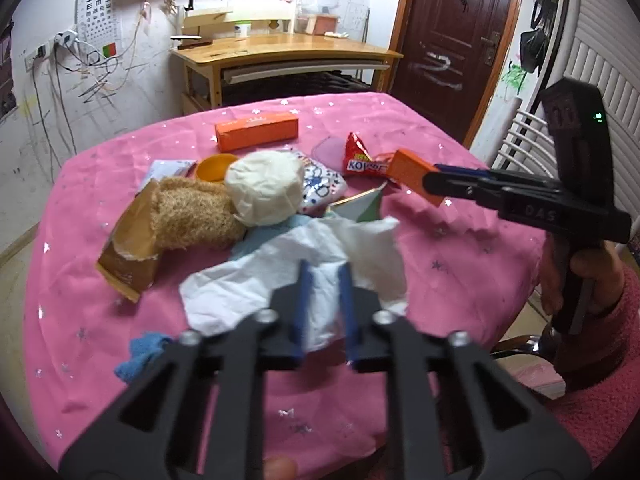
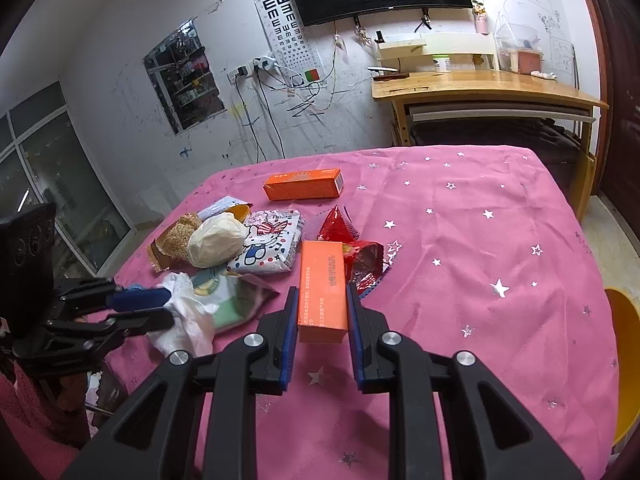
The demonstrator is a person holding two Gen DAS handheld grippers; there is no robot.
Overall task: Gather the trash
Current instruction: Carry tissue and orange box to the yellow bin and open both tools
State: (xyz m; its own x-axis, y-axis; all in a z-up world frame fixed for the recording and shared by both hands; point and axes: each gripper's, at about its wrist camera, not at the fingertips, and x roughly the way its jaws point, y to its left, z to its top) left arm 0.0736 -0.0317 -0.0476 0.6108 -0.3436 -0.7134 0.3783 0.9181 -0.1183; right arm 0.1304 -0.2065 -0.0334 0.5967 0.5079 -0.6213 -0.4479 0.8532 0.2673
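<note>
The left gripper (image 1: 325, 304) has its jaws clenched on a crumpled white tissue (image 1: 320, 256) above the pink star-print tabletop (image 2: 460, 240). The right gripper (image 2: 322, 312) grasps a small orange cardboard box (image 2: 322, 292), lifted beside a red snack wrapper (image 2: 360, 260).

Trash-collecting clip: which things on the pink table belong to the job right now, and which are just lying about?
In hand:
- orange box, clamped in right gripper
- white tissue, pinched by left gripper

Lying about:
- second orange box
- red snack wrapper
- cartoon-print pack
- plush toy
</note>
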